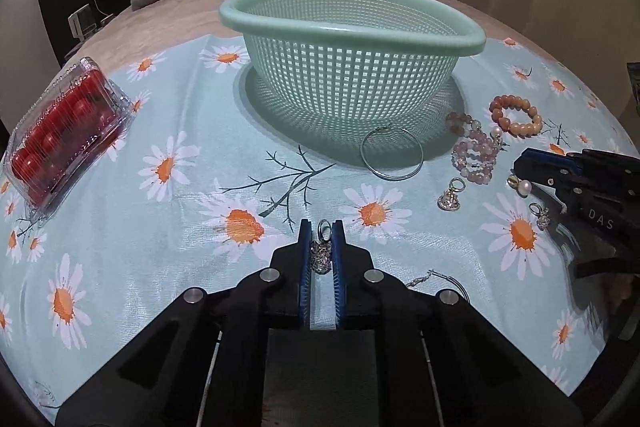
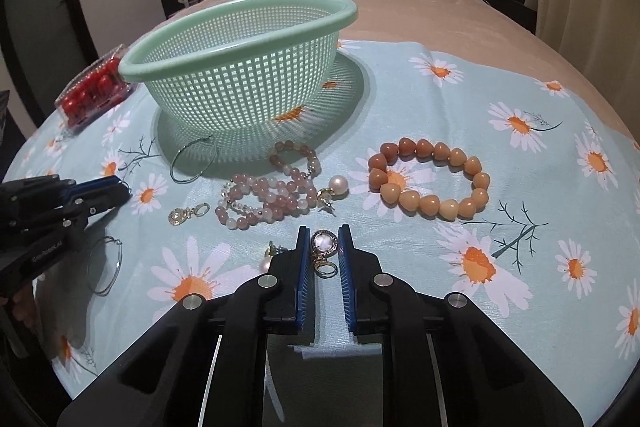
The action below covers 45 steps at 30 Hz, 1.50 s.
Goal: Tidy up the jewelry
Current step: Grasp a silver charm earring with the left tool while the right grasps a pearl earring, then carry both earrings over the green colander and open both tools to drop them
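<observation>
Left wrist view, upper left of frame: clear box of red balls (image 1: 64,131) lies on the daisy cloth (image 1: 168,235), well apart from the jewelry. No risk there unless an arm sweeps wide.

Centre top: green basket (image 1: 352,67), empty as far as the mesh shows. Judged target for the pieces. A hoop (image 1: 391,154) lies just beside its base; a careless drop over the rim could miss and land on it.

Bottom centre: left claw (image 1: 321,247) has its pads close on either side of a crystal charm (image 1: 321,254), ring end forward. Pads look clamped on it, though contact on both faces is not certain. Risk: the piece is small and irregular, so it could pivot or slip out on the lift. A second hoop (image 1: 444,281) lies partly under the claw's right side and could snag.

Right of frame: pink beads (image 1: 476,147), orange bracelet (image 1: 516,117), gold charm (image 1: 450,195), pearl stud (image 1: 522,187), all loose on the cloth.

Right wrist view, bottom centre: right claw (image 2: 323,251) stands narrowly apart around a pearl pendant (image 2: 323,242), with thin gaps visible; not yet gripping, I judge. Risk: closing may nudge it sideways or pinch the cloth. A pearl earring (image 2: 269,261) sits just beside the left pad (image 2: 303,267) and could get dragged.

Both claws are near each other; collision is possible if both head for the basket together.
</observation>
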Each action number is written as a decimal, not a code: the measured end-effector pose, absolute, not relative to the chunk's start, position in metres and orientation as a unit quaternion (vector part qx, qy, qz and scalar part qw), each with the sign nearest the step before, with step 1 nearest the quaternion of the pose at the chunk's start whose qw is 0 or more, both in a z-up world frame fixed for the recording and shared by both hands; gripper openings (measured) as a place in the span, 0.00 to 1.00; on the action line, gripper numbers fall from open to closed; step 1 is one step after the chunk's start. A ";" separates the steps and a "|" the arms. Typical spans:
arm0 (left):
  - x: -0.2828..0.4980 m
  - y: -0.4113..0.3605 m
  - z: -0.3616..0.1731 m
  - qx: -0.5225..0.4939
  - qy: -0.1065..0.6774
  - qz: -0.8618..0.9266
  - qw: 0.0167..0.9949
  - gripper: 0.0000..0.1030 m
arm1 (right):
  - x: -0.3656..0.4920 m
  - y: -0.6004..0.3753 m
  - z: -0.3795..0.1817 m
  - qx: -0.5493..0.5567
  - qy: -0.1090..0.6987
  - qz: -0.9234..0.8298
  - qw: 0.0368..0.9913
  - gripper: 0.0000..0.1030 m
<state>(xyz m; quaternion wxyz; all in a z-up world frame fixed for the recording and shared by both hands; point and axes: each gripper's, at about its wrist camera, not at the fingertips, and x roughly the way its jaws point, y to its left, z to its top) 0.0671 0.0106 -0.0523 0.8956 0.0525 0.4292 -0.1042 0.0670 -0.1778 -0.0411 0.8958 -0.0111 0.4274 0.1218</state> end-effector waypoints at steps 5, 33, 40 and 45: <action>0.062 0.021 -0.043 0.039 0.441 -0.102 0.891 0.10 | 0.056 -0.180 -0.024 -0.001 0.419 0.139 0.897 0.04; 0.078 0.018 0.059 0.064 0.389 -0.106 0.913 0.10 | 0.060 -0.167 0.083 -0.018 0.323 0.182 0.928 0.04; 0.110 0.007 0.081 0.054 0.375 -0.118 0.918 0.10 | 0.090 -0.160 0.103 -0.019 0.305 0.195 0.932 0.04; 0.130 0.003 0.077 0.046 0.382 -0.128 0.914 0.10 | 0.111 -0.149 0.099 -0.018 0.306 0.205 0.929 0.04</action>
